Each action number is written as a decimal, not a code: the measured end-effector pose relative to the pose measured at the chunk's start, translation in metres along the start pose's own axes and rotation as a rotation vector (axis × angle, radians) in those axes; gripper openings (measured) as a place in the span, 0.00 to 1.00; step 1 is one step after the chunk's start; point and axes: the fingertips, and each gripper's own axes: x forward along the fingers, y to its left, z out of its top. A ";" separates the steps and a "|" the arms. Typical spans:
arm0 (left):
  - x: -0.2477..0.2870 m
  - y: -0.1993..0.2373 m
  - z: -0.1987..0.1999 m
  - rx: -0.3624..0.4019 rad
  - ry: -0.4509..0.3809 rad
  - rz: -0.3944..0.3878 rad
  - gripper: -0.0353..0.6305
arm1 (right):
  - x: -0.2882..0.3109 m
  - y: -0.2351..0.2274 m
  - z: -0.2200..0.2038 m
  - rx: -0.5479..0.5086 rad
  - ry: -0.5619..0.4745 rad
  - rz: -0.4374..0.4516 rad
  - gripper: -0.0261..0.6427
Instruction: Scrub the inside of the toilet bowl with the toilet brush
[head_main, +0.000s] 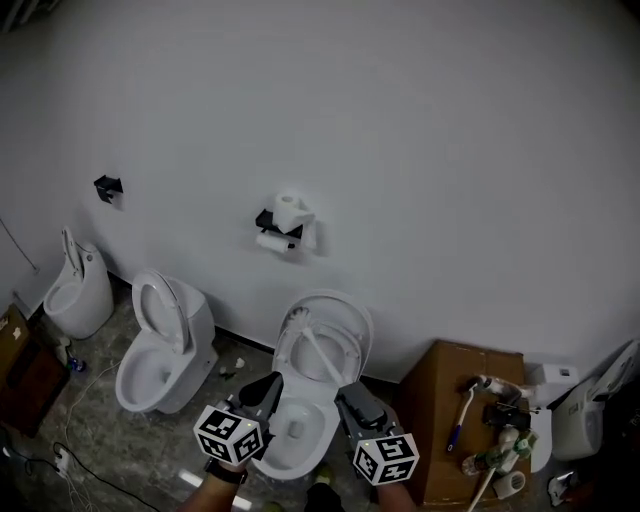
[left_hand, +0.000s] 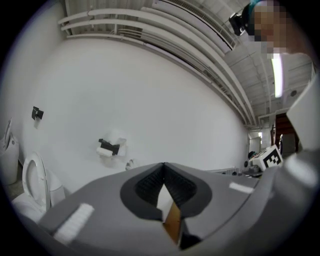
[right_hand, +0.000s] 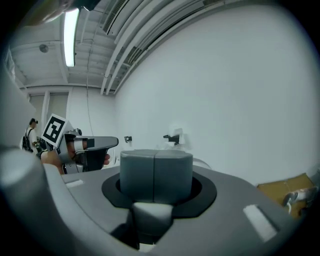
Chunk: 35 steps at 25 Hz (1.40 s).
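A white toilet (head_main: 300, 425) with its lid raised stands against the wall straight ahead. A white toilet brush (head_main: 315, 350) leans in it, head up against the raised lid, handle slanting down to the right. My left gripper (head_main: 272, 383) hovers over the bowl's left rim, shut and holding nothing. My right gripper (head_main: 345, 395) hangs over the right rim near the brush handle's lower end, also shut and holding nothing. In the left gripper view the jaws (left_hand: 163, 165) meet at the tip; in the right gripper view the jaws (right_hand: 154, 156) press together.
A second toilet (head_main: 160, 350) and a white urinal-like fixture (head_main: 78, 290) stand to the left. A toilet-paper holder (head_main: 285, 225) hangs on the wall. A cardboard box (head_main: 450, 380) at right carries another brush (head_main: 460, 410) and several small items. Cables lie on the floor (head_main: 60, 455).
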 end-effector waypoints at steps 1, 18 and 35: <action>-0.001 -0.001 0.009 0.004 -0.012 0.000 0.06 | 0.000 0.000 0.010 -0.006 -0.019 -0.002 0.29; -0.011 -0.008 0.090 0.055 -0.099 0.017 0.06 | -0.010 0.017 0.106 -0.080 -0.193 -0.036 0.29; -0.010 0.005 0.090 0.140 -0.087 0.068 0.06 | 0.005 0.016 0.103 -0.091 -0.183 -0.045 0.29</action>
